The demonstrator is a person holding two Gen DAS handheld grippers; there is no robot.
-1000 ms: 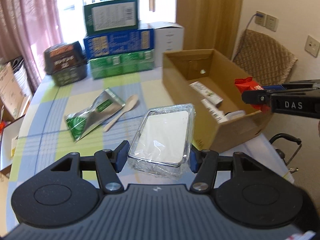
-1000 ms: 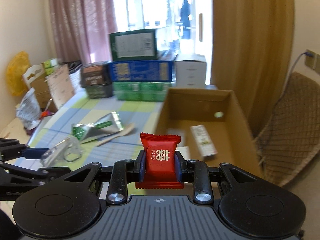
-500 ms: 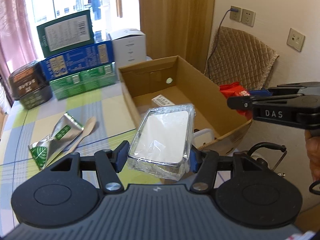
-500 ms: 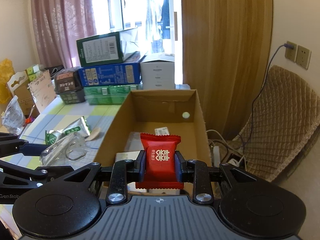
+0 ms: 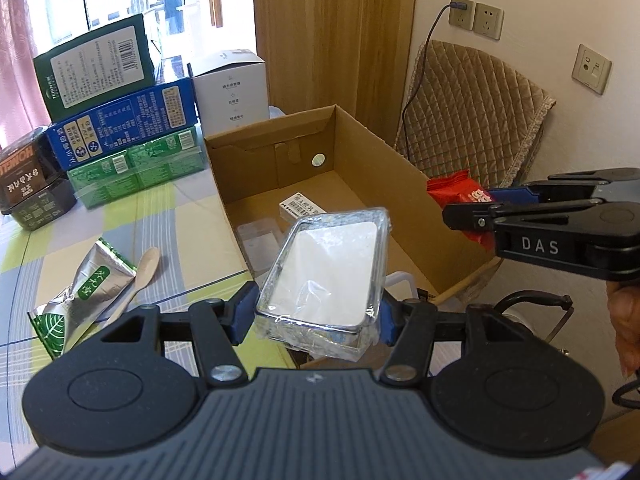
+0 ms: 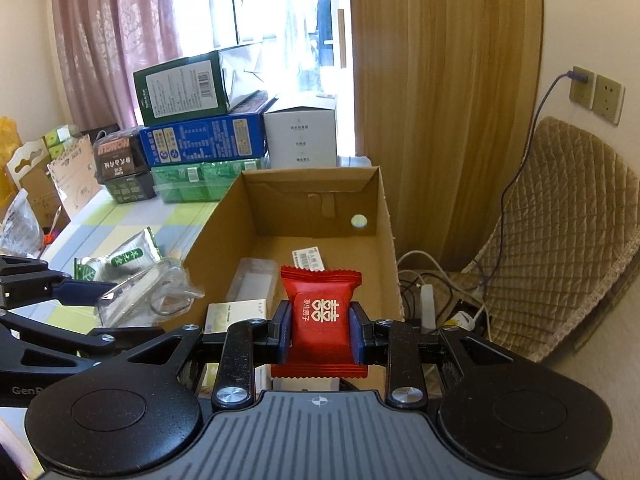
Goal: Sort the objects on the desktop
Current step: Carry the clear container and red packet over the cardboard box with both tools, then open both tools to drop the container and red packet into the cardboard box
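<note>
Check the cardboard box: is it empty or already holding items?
Already holding items. The open cardboard box holds a clear plastic case, a barcoded white packet and a pale carton.

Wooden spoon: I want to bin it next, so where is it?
Left wrist view: the spoon lies on the tablecloth, beside the green pouch, left of the carton.

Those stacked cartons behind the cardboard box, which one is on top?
The dark green carton, standing tilted with its white barcode label facing out. It rests on the blue carton, which lies on the light green one.
</note>
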